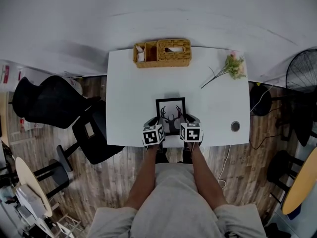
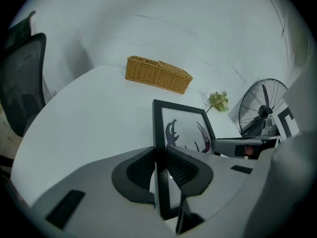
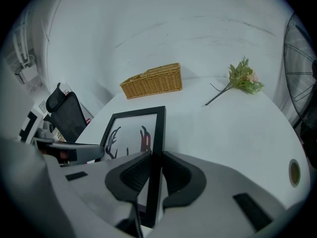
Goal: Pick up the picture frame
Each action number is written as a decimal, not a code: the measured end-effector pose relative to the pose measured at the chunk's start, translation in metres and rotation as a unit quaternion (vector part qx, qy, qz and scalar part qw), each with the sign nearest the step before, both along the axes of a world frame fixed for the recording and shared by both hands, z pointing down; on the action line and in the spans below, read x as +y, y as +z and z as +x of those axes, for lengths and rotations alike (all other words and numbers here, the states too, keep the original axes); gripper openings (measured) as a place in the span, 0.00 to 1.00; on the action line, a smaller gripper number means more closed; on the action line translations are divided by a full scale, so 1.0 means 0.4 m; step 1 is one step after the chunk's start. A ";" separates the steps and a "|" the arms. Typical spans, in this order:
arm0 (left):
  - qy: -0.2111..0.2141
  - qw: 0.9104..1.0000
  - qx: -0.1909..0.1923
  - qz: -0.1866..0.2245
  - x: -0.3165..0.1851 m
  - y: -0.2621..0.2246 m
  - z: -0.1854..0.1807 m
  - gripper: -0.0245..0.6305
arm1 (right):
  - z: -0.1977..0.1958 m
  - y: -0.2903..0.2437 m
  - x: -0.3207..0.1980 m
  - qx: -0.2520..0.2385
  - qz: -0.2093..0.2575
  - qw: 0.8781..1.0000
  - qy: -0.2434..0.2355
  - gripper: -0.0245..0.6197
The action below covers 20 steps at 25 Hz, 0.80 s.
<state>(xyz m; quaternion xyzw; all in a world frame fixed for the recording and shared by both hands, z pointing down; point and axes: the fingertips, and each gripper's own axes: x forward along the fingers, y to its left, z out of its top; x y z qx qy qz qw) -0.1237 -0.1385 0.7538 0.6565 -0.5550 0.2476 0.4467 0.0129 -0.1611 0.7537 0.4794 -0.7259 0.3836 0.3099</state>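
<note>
A black picture frame (image 1: 171, 114) with a deer-antler print stands near the front edge of the white table (image 1: 129, 93). My left gripper (image 1: 155, 125) is shut on the frame's left side rail (image 2: 159, 148), its black pads (image 2: 141, 170) pressing the rail from both sides. The right side rail (image 3: 158, 138) is clamped the same way by my right gripper (image 1: 187, 124), with its pads (image 3: 177, 172) tight against it. The frame's far top edge (image 3: 138, 112) tilts up off the table in both gripper views. The frame's lower edge is hidden behind the grippers.
A wicker basket (image 1: 162, 52) sits at the table's back edge and a flower sprig (image 1: 229, 68) lies at the back right. A round cable hole (image 1: 235, 126) is near the front right. A black office chair (image 1: 54, 103) stands left of the table, a fan (image 1: 303, 73) to the right.
</note>
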 end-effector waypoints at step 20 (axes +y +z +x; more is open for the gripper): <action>0.014 0.997 -0.015 0.069 -0.086 -0.118 0.007 0.17 | 0.010 -0.112 -0.071 -0.018 0.059 0.998 0.018 0.15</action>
